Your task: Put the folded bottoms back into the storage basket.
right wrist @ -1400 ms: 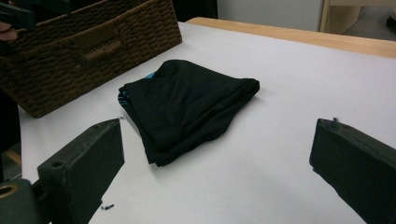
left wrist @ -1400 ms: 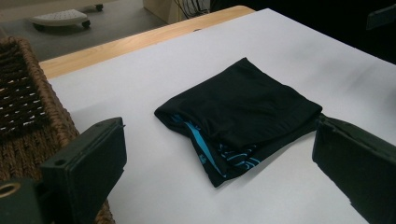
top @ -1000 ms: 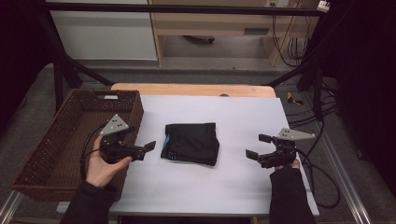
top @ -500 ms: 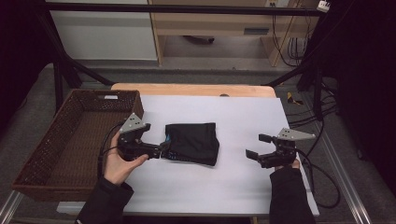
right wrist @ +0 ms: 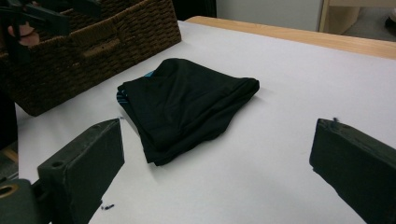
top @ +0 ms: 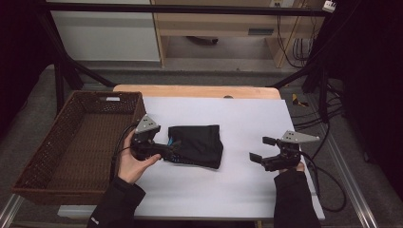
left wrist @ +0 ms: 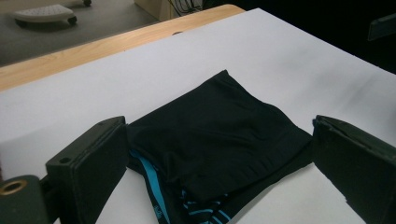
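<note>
High view: folded black garment [top: 197,145] sits mid-tabletop [top: 237,190], left tongs [top: 172,148] at its left edge, wicker basket [top: 76,142] beside.

Left gripper view: jaws wide around the fabric, so I'd push deeper before closing.

Right gripper view: right tongs [right wrist: 215,163] wide, empty.

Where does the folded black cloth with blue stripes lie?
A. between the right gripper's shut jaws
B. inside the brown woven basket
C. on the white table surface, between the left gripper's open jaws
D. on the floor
C: the folded black cloth rests on the white table surface, with the left gripper open around its striped edge.
</note>
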`<state>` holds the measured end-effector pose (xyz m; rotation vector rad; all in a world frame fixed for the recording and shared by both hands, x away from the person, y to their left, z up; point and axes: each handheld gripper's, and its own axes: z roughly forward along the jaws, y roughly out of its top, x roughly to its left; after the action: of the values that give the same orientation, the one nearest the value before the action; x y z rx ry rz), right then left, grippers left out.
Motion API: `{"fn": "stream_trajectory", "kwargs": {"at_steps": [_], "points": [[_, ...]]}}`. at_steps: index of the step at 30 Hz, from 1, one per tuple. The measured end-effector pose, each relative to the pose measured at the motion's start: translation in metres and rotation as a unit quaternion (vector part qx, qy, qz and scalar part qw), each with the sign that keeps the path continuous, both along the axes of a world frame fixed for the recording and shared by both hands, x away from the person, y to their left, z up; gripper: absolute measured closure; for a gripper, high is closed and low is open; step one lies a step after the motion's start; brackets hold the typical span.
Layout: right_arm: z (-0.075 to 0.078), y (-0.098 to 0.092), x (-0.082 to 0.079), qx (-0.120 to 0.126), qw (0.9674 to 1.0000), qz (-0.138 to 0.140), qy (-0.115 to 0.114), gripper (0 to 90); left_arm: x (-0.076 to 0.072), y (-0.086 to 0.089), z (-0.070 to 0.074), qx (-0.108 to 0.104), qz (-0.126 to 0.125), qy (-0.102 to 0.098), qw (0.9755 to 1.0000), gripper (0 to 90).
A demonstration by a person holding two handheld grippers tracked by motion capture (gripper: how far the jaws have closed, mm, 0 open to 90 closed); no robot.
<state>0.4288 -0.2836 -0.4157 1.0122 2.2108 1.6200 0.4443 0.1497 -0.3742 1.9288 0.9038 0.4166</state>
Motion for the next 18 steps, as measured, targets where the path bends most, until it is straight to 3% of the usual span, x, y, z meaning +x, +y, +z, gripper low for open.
{"fn": "stream_trajectory", "kwargs": {"at_steps": [8, 18], "points": [[-0.001, 0.000, 0.000, -0.001, 1.0000, 0.000, 0.001, 3.3, 0.016, -0.007, -0.015, -0.002, -0.001, 0.022, 0.9998, 4.2], [-0.001, 0.000, 0.001, -0.004, 1.0000, 0.001, 0.002, 3.3, 0.039, -0.009, -0.035, 0.008, 0.024, 0.049, 0.9985, 5.2]]}}
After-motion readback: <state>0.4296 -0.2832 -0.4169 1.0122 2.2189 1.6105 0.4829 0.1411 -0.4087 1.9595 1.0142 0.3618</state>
